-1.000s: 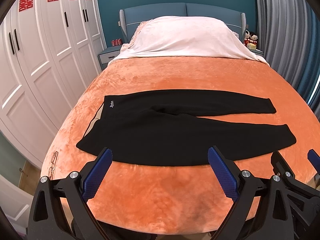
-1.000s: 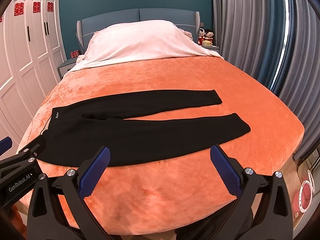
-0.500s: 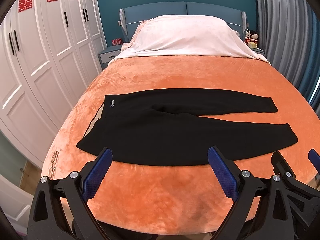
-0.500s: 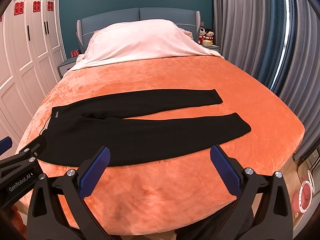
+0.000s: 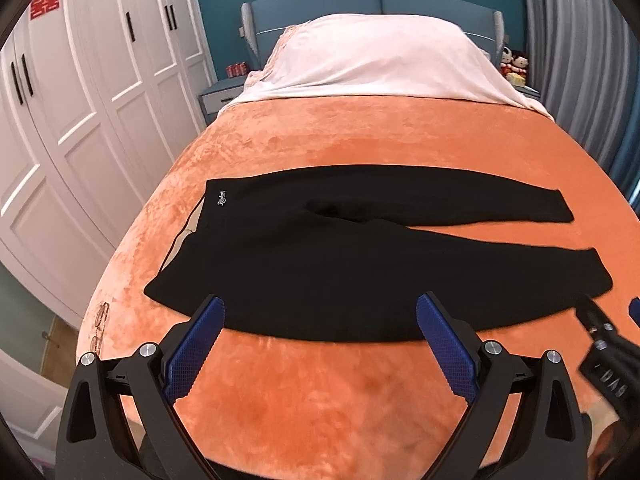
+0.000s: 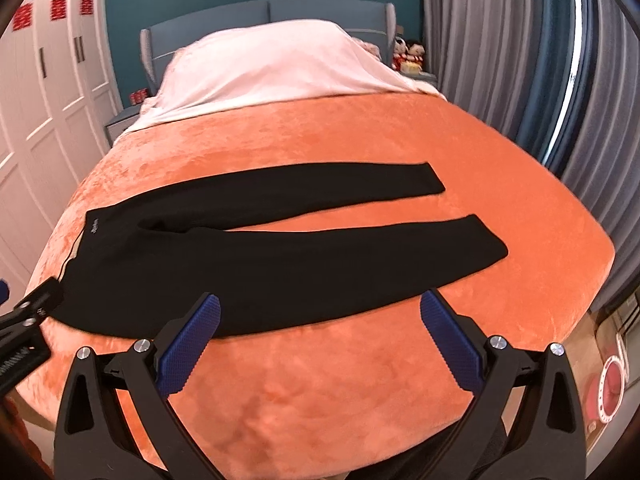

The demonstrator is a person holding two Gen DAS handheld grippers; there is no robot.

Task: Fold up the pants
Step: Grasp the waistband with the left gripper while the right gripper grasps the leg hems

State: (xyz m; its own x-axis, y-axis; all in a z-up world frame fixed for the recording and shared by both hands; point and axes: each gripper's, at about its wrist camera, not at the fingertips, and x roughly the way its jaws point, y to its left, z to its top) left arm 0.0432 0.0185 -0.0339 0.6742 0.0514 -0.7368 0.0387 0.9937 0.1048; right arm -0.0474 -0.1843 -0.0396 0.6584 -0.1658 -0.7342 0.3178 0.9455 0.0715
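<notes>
Black pants (image 5: 320, 256) lie flat across the orange bed (image 5: 320, 392), waistband to the left, both legs spread apart toward the right. They also show in the right wrist view (image 6: 280, 256). My left gripper (image 5: 320, 316) is open and empty, held above the bed's near edge just short of the pants' near hem. My right gripper (image 6: 320, 312) is open and empty, likewise above the near edge in front of the near leg. Each gripper's body shows at the other view's side edge.
A white pillow cover (image 5: 384, 60) lies at the bed's head against a blue headboard. White wardrobes (image 5: 80, 120) stand on the left. Grey curtains (image 6: 520, 80) hang on the right. Glasses (image 5: 100, 320) lie at the bed's left edge.
Both grippers have moved forward toward the pants and tilted slightly; the right view has swung. The pants have not moved.
</notes>
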